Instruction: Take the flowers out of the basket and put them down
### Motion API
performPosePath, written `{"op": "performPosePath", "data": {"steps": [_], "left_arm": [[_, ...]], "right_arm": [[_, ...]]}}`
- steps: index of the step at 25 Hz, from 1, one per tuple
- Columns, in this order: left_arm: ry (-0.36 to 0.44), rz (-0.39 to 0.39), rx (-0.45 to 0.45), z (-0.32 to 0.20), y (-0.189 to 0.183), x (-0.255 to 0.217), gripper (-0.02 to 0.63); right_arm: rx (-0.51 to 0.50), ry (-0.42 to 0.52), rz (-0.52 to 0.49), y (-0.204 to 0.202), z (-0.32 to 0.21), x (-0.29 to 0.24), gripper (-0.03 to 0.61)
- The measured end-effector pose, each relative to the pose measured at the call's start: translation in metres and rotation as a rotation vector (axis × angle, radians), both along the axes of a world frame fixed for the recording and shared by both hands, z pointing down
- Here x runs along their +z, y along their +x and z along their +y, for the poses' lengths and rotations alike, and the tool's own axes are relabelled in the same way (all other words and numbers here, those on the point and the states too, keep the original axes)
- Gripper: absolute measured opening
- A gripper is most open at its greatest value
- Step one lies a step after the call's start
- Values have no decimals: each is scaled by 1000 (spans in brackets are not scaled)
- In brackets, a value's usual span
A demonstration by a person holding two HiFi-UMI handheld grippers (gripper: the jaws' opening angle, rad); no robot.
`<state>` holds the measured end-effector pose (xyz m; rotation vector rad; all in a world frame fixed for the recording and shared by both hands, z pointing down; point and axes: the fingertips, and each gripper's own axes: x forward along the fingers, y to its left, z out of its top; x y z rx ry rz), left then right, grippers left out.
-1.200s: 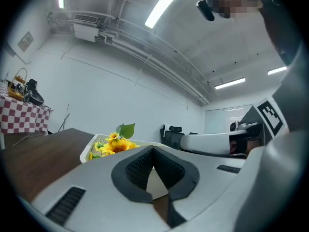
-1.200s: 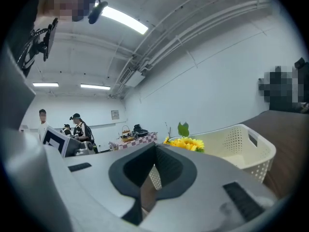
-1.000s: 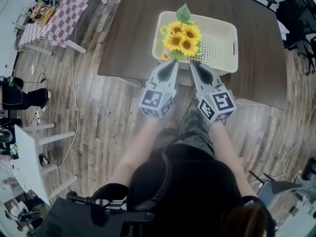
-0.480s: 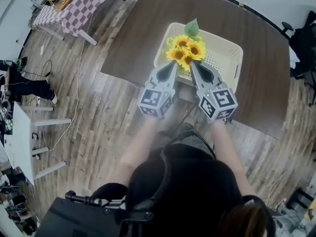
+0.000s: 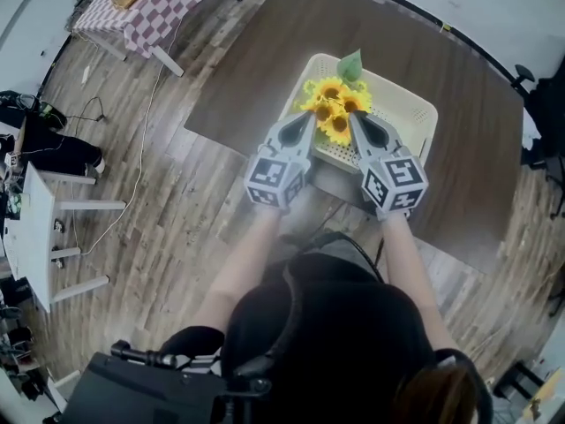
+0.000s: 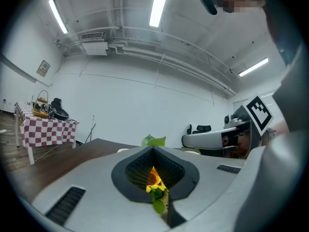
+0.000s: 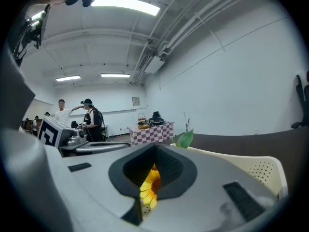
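On my far left, across the wooden floor, a checked table stands well apart from the dark worktop. My left gripper points level over the near edge of the worktop, its jaws pressed together. A yellow flower head and a bit of green show through the opening behind its tips, and I cannot tell whether the jaws pinch any of it. The flowers sit in the left part of the cream basket, with a green leaf at the far side of the bunch. My right gripper is just right of the bunch, tipped slightly down, jaws likewise together, with a sunflower head showing beyond them. The two gripper tips flank the nearest bloom.
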<state>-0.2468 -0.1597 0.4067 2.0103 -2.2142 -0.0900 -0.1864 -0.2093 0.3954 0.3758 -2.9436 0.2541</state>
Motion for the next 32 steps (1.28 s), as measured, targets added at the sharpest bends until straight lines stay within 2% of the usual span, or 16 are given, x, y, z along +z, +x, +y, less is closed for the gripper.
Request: {"op": "performPosePath", "data": {"steps": [11, 17, 18, 19, 23, 25, 28, 30, 32], "left_arm": [[-61, 26, -36, -7, -15, 8, 3], [-93, 29, -61, -6, -18, 9, 5], [-99, 31, -66, -6, -20, 9, 5], [-105, 32, -67, -6, -22, 10, 5], [-136, 41, -67, -5, -27, 16, 5], [-157, 56, -63, -4, -26, 18, 5], [-173, 56, -56, -4, -29, 21, 5], [-187, 56, -56, -3, -30, 24, 5], [-189, 59, -58, -2, -30, 25, 5]], "right_arm": [[23, -49, 98, -3, -33, 26, 8], [64, -114, 122, 4, -53, 42, 8], [68, -125, 128, 4, -56, 44, 13], [71, -136, 136, 3, -59, 47, 45], [109, -182, 166, 4, -71, 62, 49], [121, -213, 182, 5, -75, 70, 89], [128, -256, 207, 4, -79, 81, 91], [127, -288, 213, 4, -81, 87, 128], [115, -333, 208, 4, -81, 92, 130]]}}
